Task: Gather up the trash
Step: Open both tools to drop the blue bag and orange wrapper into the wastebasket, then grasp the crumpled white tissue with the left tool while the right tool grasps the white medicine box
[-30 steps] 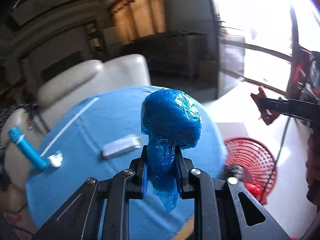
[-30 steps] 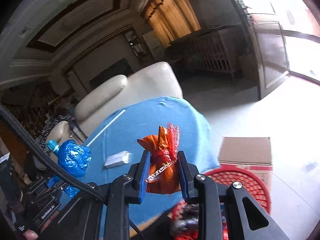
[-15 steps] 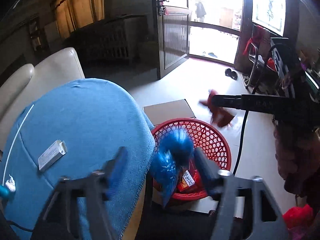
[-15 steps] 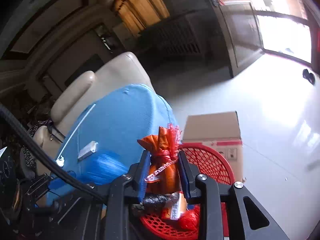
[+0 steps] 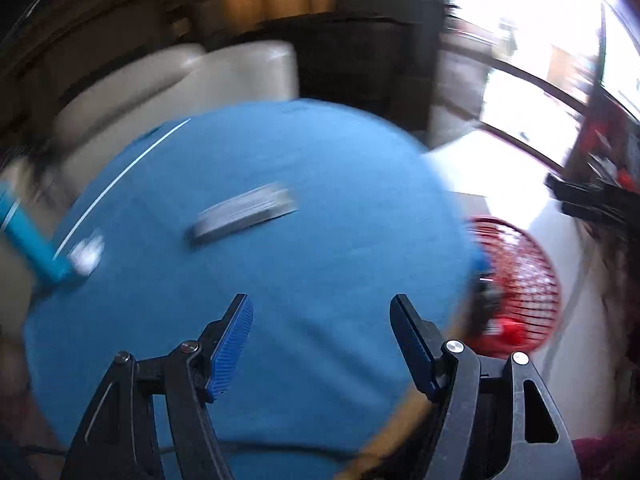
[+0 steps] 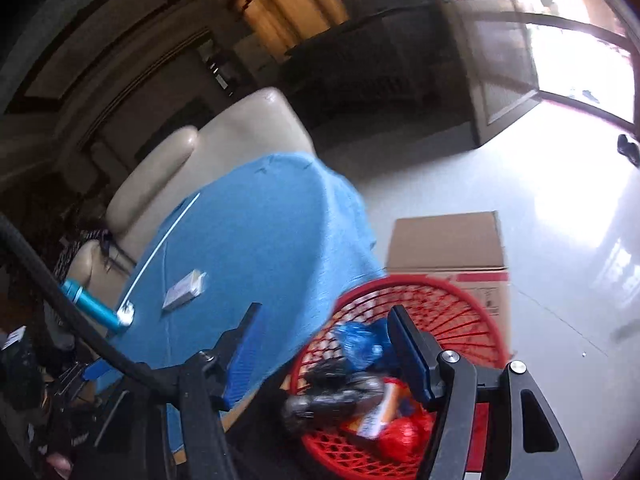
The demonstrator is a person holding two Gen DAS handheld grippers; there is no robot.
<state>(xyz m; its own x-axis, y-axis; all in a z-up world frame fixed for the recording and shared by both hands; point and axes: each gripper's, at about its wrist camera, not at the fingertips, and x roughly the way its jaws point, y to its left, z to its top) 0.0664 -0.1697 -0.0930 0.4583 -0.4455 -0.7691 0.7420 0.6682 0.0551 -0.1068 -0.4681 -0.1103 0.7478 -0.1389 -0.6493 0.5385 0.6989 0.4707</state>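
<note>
Trash: small flat box (image 5: 244, 213) on blue bench (image 5: 280, 280) centre frame, blurred. Red basket (image 6: 472, 320) lower right holds blue bag (image 6: 360, 344). Left gripper (image 5: 322, 344) jaws apart, empty; right gripper (image 6: 324, 350) jaws apart, empty. Advice: slow down, straddle box across narrow side, then close.

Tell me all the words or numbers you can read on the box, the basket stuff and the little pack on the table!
Nothing here can be read for sure.
Cardboard box: small dark marks below its red stripe, too small to read.
Wrapper in the red basket: white label patch, too blurred to read.
Flat pack on the blue tablecloth: printing on the pack, too small and blurred.
</note>
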